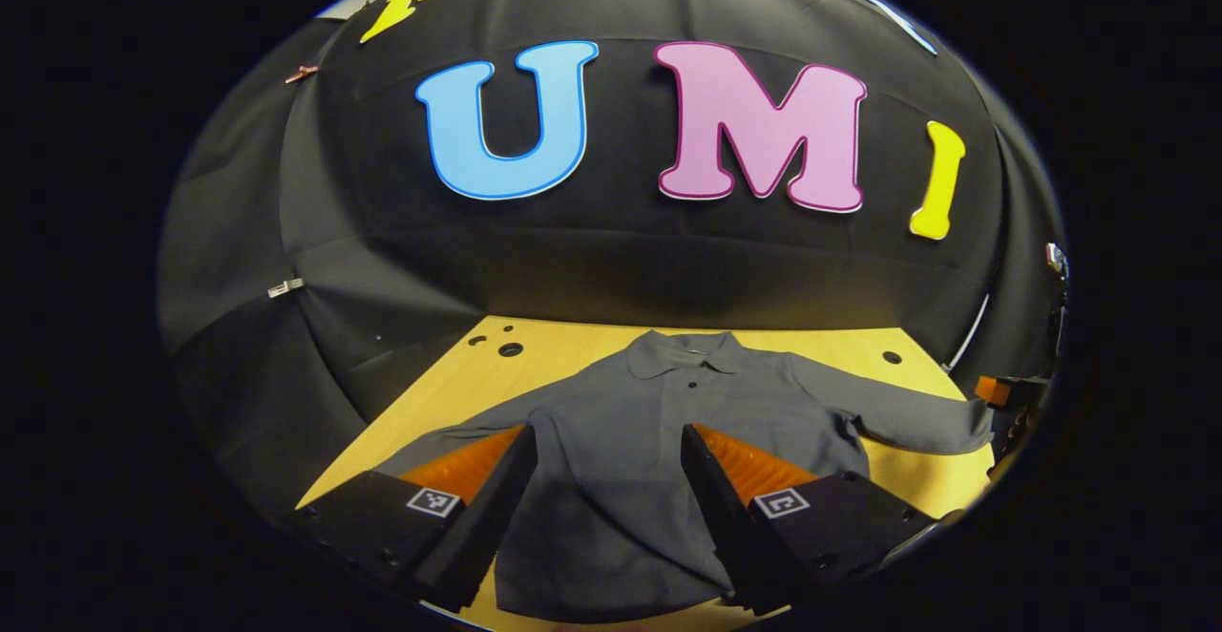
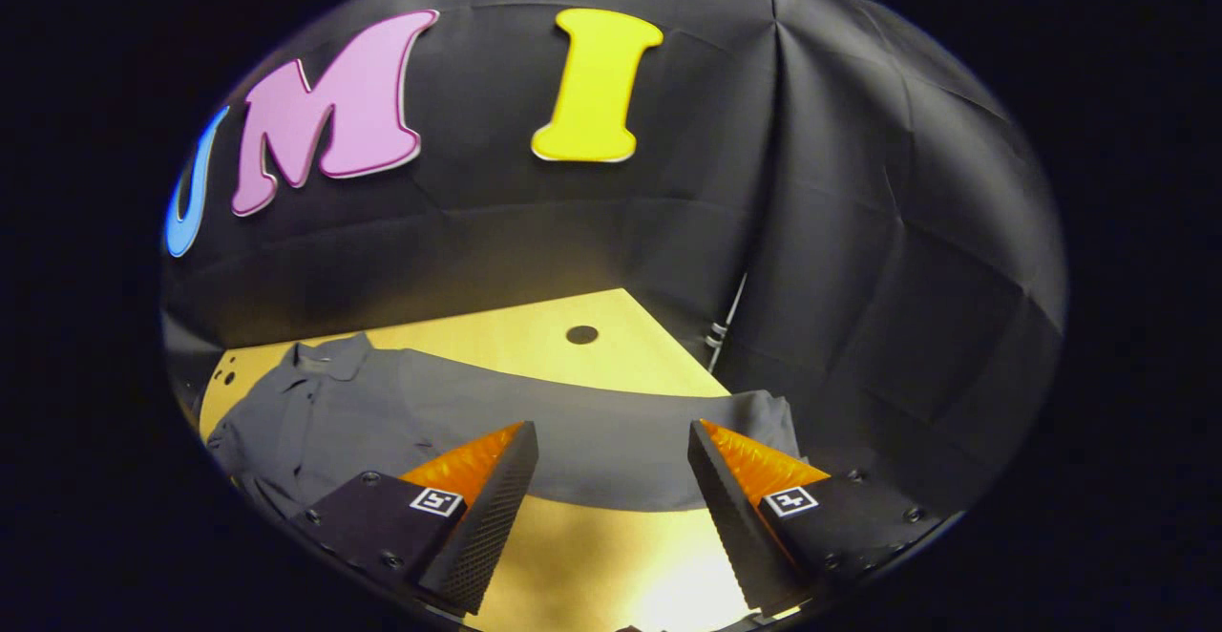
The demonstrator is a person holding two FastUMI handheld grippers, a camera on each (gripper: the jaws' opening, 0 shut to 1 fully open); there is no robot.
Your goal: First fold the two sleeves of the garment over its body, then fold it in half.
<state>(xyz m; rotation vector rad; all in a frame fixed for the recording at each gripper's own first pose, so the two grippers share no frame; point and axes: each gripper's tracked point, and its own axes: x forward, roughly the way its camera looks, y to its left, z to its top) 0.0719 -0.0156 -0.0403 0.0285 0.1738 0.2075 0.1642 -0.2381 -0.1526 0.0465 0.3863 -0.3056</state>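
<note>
In the left gripper view we see the grey shirt (image 1: 659, 441) spread flat on the wooden table (image 1: 449, 393), collar at the far side, both sleeves stretched out unfolded. Our left gripper (image 1: 603, 441) hovers over the shirt's body with its fingers wide apart, nothing between them. The shirt's right sleeve (image 1: 916, 417) reaches to the table's right edge.

In the right gripper view our right gripper (image 2: 613, 436) hangs near that sleeve (image 2: 611, 441), fingers also spread and gripping nothing; the cuff lies just beyond the right finger. Bare tabletop (image 2: 573, 556) lies on the near side of the sleeve and beyond it towards the far corner, where the booth wall (image 2: 859, 279) closes in.
</note>
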